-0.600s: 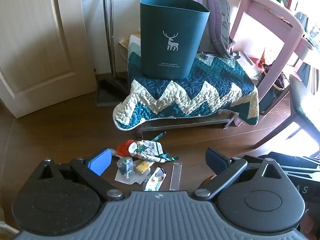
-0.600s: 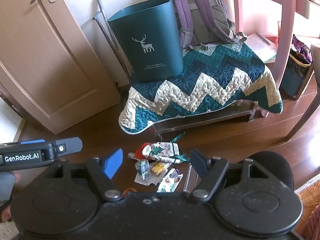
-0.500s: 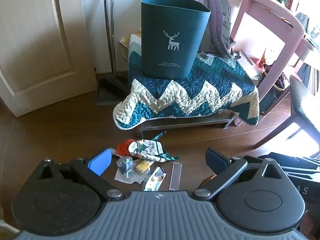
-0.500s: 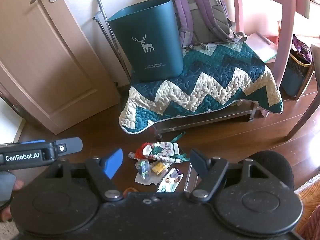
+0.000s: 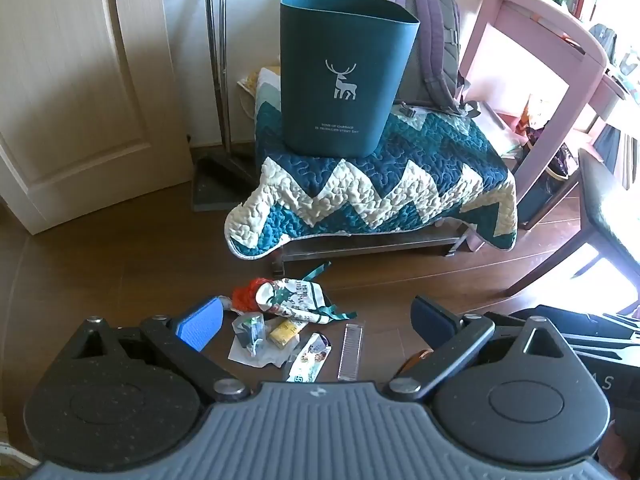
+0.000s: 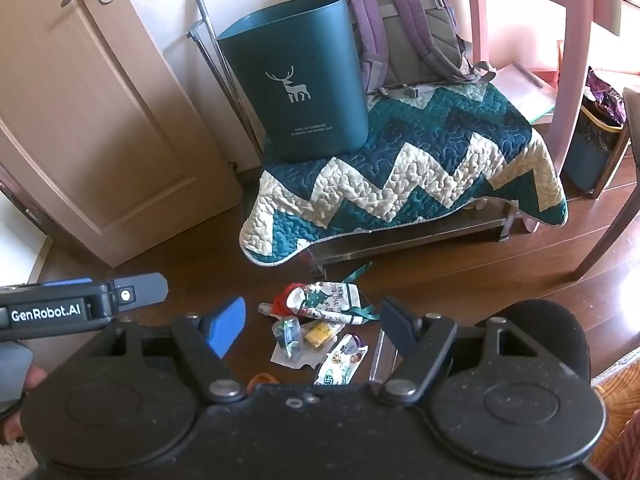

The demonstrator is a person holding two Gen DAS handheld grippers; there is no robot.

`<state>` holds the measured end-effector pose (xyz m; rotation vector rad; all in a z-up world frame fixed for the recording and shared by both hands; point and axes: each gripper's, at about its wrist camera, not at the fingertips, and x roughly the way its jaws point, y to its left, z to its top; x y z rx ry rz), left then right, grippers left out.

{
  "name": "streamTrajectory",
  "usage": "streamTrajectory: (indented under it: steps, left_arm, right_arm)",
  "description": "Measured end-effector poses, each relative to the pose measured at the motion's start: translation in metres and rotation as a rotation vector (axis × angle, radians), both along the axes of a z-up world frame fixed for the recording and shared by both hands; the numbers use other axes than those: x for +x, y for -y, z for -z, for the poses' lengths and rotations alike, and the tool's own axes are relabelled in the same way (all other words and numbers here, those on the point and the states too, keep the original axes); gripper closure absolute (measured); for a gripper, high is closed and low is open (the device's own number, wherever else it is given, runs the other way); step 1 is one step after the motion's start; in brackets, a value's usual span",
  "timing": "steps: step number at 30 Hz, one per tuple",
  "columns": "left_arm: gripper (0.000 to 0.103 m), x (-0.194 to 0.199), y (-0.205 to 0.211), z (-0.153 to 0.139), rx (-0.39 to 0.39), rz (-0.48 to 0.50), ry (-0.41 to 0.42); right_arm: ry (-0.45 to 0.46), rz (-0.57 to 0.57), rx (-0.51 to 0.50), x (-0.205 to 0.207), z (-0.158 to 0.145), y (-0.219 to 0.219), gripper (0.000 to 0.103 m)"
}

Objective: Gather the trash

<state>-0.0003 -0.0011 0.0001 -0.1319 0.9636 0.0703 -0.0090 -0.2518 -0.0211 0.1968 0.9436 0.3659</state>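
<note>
Two tongs, left tongs (image 5: 316, 318) and right tongs (image 6: 312, 326), hang spread and empty over a small litter pile (image 5: 294, 326) on the floor, seemingly poised to grab, while the bin (image 5: 344, 76) waits upright on a quilted table (image 5: 400, 184) beyond.

wide-open left gripper (image 5: 316, 320) above floor trash (image 5: 288, 320), teal bin (image 5: 344, 76) on quilt (image 5: 384, 184) beyond

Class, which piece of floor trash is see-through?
The clear plastic strip, lying rightmost in the pile beside the cookie wrapper; the other pieces are printed or coloured.
</note>
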Motion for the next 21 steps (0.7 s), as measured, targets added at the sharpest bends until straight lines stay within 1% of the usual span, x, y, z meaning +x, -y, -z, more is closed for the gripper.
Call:
streamTrajectory:
  steps: [14,17,21]
  left_arm:
    - [0.002,0.0001,-0.0007,0.0005,-0.004,-0.001,-0.002]
    - [0.002,-0.0002,0.0014,0.0013,-0.005,-0.001,-0.005]
    - [0.002,-0.0004,0.0018,0.0016,-0.004,0.000,-0.004]
  right_arm:
    - [-0.002,-0.002,0.000,0.0026,-0.0024,0.0037,0.029]
    - [-0.004,-0.004,0.000,0.0000,0.0047,0.0010,0.029]
    - [-0.006,-0.004,-0.001,0.0003,0.0051,-0.0003,0.029]
